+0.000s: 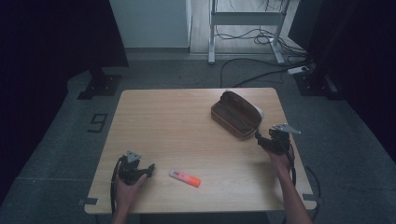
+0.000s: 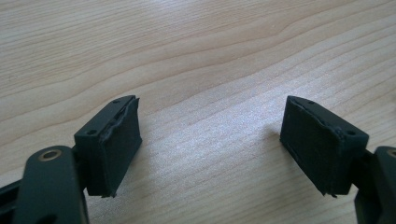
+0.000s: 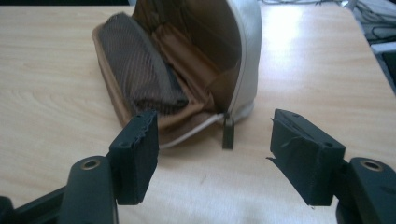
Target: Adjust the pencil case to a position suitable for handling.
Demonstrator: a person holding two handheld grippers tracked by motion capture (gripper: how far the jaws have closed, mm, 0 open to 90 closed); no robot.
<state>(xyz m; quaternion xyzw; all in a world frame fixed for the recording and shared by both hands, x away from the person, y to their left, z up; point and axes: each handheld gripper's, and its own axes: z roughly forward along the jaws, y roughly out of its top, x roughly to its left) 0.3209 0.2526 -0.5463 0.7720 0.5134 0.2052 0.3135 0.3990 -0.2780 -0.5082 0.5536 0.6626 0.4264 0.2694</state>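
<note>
I hold my right gripper (image 3: 212,154) open at the unzipped pouch (image 1: 236,115) mouth, while my left gripper (image 1: 138,171), also open and empty, waits beside the marker (image 1: 185,178) to grab it.

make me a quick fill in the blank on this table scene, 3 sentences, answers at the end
1. The brown pouch lies with its zip ____.
2. The orange highlighter lies on the table nearest the ____ hand-held gripper.
3. The jaws of the right hand-held gripper stand ____, with nothing between them.

Missing words: open; left; open
</note>
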